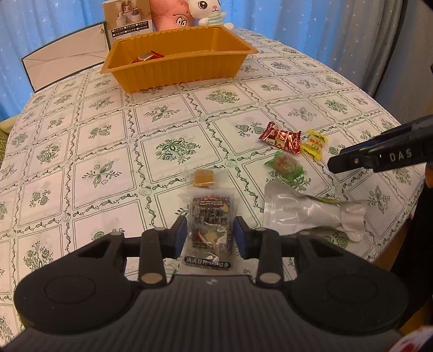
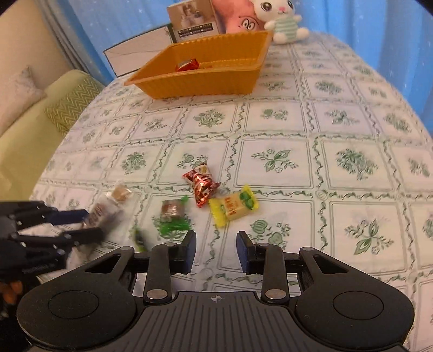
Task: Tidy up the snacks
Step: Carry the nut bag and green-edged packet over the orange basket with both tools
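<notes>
Left gripper (image 1: 210,236) pinches a clear, dark-printed snack packet (image 1: 209,230) between its blue pads, just above the flowered tablecloth (image 1: 108,140). Right gripper (image 2: 216,253) hangs empty, jaws narrowly apart over bare cloth. Near it lie a yellow candy (image 2: 234,207), a red candy (image 2: 201,184) and a green candy (image 2: 173,214). Farther back sits an orange tray (image 1: 176,70) holding one red candy (image 1: 147,56).

The tray (image 1: 173,69) stands toward the table's (image 1: 81,151) far edge, one wrapped snack (image 1: 147,56) in it. Behind it, at the far edge, stand a box (image 1: 127,20) and two plush toys (image 1: 205,12), an open carton (image 1: 65,54) to their left. Near the front right edge lie three small candies (image 1: 281,136), a flat pouch (image 1: 311,211) before them, and a packet (image 1: 209,230) to their left
</notes>
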The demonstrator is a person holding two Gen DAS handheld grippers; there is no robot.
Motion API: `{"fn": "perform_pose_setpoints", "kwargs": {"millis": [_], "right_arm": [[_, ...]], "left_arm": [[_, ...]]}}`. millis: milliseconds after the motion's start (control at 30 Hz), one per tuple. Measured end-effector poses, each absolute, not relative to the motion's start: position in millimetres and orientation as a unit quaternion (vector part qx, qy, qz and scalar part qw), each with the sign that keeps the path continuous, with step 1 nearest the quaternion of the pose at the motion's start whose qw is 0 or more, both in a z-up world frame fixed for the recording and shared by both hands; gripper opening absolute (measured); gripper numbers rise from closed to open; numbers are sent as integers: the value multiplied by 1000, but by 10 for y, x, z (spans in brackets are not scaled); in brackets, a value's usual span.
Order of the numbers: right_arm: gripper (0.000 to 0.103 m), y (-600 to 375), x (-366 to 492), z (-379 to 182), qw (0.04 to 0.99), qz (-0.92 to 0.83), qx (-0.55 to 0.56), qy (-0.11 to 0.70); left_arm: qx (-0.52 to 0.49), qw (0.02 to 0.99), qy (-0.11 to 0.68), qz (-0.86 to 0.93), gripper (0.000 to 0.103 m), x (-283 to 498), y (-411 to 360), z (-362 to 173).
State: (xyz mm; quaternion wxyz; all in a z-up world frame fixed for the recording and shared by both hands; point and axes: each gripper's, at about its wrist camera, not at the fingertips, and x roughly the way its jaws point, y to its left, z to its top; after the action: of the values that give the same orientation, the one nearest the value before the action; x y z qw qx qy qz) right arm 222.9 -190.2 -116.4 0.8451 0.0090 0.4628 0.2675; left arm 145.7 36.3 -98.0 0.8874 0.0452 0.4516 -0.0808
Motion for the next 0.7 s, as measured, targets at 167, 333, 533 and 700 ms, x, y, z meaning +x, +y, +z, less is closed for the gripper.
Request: {"fn": "perform_pose_setpoints", "kwargs": {"millis": [167, 333, 533, 700], "right_arm": [[35, -1816, 1980, -1140, 832, 352, -6, 428], [47, -1522, 1797, -1231, 814, 396, -91, 415], [47, -1340, 1754, -1368, 816, 383, -162, 401], [45, -1385, 1779, -1410, 822, 376, -139, 405]], "left_arm": [[36, 888, 450, -82, 34, 1452, 370, -976], [36, 889, 450, -82, 34, 1448, 375, -976], [49, 888, 451, -75, 35, 1466, 337, -1005], [45, 887, 453, -72, 37, 1504, 324, -1044]]}}
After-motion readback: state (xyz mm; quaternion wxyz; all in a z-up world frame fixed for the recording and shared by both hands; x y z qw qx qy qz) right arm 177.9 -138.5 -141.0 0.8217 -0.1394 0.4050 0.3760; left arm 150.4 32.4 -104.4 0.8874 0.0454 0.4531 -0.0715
